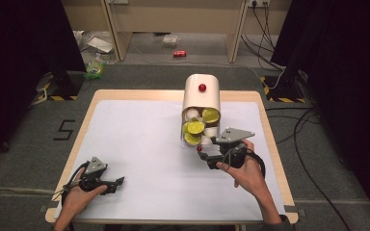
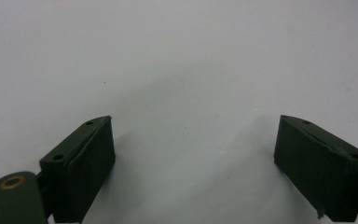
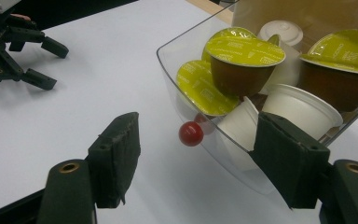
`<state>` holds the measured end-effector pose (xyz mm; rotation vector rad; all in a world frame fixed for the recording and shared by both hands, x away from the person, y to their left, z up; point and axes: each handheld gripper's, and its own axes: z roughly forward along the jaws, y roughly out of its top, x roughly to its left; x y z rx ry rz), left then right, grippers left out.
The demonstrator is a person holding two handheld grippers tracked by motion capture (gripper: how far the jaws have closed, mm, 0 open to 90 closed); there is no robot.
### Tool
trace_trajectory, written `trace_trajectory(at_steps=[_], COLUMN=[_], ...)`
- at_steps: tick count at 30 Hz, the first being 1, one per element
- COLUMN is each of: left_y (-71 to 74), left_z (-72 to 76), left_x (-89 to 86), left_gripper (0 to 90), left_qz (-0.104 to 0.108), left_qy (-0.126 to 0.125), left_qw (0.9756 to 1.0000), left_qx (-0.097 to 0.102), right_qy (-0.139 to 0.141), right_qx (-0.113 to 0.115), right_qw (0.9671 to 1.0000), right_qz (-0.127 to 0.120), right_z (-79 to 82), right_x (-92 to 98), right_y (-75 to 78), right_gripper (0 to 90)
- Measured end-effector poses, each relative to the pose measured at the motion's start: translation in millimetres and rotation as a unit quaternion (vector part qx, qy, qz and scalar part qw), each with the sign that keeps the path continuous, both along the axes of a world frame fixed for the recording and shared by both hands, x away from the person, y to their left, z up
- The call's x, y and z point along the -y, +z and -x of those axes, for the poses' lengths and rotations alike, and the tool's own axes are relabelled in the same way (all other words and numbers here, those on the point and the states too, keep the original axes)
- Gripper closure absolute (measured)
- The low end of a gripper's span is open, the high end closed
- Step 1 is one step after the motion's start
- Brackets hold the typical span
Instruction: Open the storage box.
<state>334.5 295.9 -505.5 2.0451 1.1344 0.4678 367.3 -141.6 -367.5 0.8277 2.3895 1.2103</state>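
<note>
A cream capsule dispenser (image 1: 201,98) with a red knob (image 1: 202,87) on top stands at the table's far middle. Its clear drawer (image 1: 182,131) is pulled out toward me, full of green-lidded capsules (image 1: 195,127) and white capsules (image 1: 211,131). On the drawer's front is a small red knob (image 1: 199,148). My right gripper (image 1: 208,154) is open right at it. In the right gripper view the red knob (image 3: 190,133) sits between the spread jaws of the right gripper (image 3: 196,140), untouched, against the drawer wall (image 3: 177,60). My left gripper (image 1: 117,186) rests open at the near left, over bare white surface (image 2: 193,154).
A white mat (image 1: 144,144) covers the wooden table (image 1: 84,115). The left gripper (image 3: 51,64) shows far off in the right gripper view. On the floor behind lie a red can (image 1: 179,53), papers (image 1: 99,44) and cables (image 1: 298,125). Dark curtains flank both sides.
</note>
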Motion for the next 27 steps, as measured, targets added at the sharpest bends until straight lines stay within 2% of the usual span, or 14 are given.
trace_trajectory(at_steps=[27], left_y=[0.0], left_z=[0.0], left_x=[0.0], left_gripper=[11.5], left_qz=[0.0], left_qy=[0.0], left_qw=[1.0], left_qx=[0.0], right_qy=[0.008], right_qx=[-0.009], right_qw=[0.9999], right_qz=[0.008], right_z=[2.7], right_x=[-2.0], right_y=[-2.5], right_gripper=[31.7])
